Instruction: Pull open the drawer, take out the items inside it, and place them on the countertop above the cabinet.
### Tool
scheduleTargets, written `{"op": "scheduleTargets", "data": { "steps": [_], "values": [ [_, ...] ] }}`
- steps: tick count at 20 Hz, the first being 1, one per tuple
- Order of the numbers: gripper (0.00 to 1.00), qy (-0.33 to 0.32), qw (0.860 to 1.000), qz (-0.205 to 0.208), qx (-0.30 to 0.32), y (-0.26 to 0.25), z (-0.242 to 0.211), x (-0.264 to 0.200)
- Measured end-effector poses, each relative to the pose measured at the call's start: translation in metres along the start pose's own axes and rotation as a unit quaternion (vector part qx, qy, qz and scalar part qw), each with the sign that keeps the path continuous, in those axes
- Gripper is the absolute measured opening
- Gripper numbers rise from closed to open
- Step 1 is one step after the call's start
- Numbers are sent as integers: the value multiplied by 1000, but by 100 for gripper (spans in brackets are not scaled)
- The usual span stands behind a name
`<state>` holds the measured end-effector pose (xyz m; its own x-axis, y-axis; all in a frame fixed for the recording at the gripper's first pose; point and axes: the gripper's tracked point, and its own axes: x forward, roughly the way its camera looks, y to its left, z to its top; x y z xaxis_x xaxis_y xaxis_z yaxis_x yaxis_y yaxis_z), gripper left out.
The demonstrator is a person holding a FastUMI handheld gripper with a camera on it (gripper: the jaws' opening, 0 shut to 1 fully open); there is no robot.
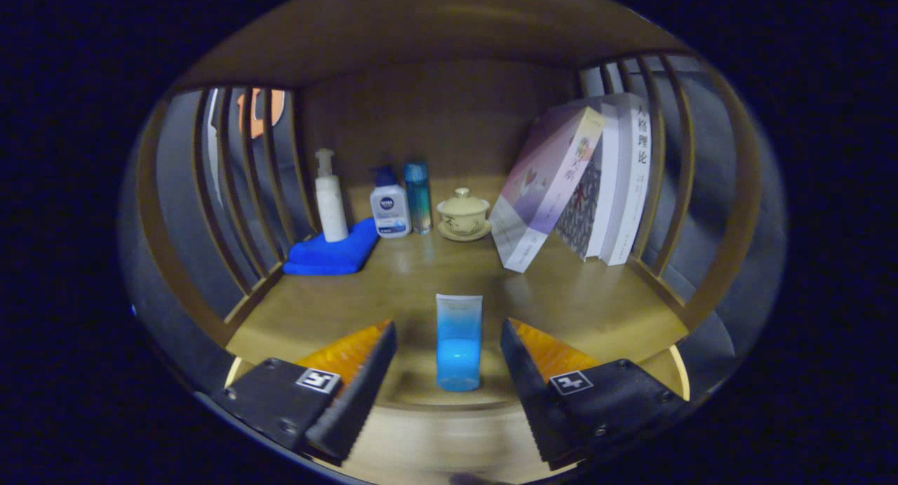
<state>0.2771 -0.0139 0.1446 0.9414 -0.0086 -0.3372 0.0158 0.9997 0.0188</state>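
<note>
While standing cap-down between spread fingers, blue tube on the countertop

Gripper view: gripper [447, 362] wide apart, fingers [365, 373] flanking a blue tube [459, 342] with a clear gap on each side, neither pad touching it. Tube upright on its cap, flat crimped end up, near the front edge of the wooden countertop [596, 309] (a shelf-like bay with slatted sides [238, 190] left and right and a plain wooden back panel).

Farther back, from left to right: a folded blue cloth [333, 253] by the left slats, a white pump bottle [330, 198] standing on its far end, a white bottle with a blue cap [390, 208] just beside the cloth's right corner, a slim teal bottle [418, 196] touching or nearly touching that one, then a pale lidded cup on a saucer [463, 215]. At the right, a row of books [603, 183]: the two rightmost nearly upright against the slats, the leftmost one [544, 190] tilted hard, leaning rightward onto its neighbours, its bottom corner well forward on the wood.

Drawer and cabinet front hidden below the fingers; whether open or shut, cannot tell.
</note>
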Motion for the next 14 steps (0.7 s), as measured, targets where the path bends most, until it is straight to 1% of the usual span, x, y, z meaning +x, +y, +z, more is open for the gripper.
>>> {"op": "scheduleTargets", "data": {
  "steps": [1,3,6,8,10,12,14],
  "values": [
    [98,-6,1000,4,-3,2,-3,-11],
    [98,-26,1000,4,-12,1,-7,-33],
    [98,-57,998,8,-7,-1,-16,-72],
    [98,-92,996,9,-4,-4,-18,-101],
    [98,-131,991,8,-18,-9,-18,-128],
    [99,-166,986,-9,-32,-20,-22,-154],
    [99,-184,982,-23,-35,-27,-36,-174]
  ]
}}
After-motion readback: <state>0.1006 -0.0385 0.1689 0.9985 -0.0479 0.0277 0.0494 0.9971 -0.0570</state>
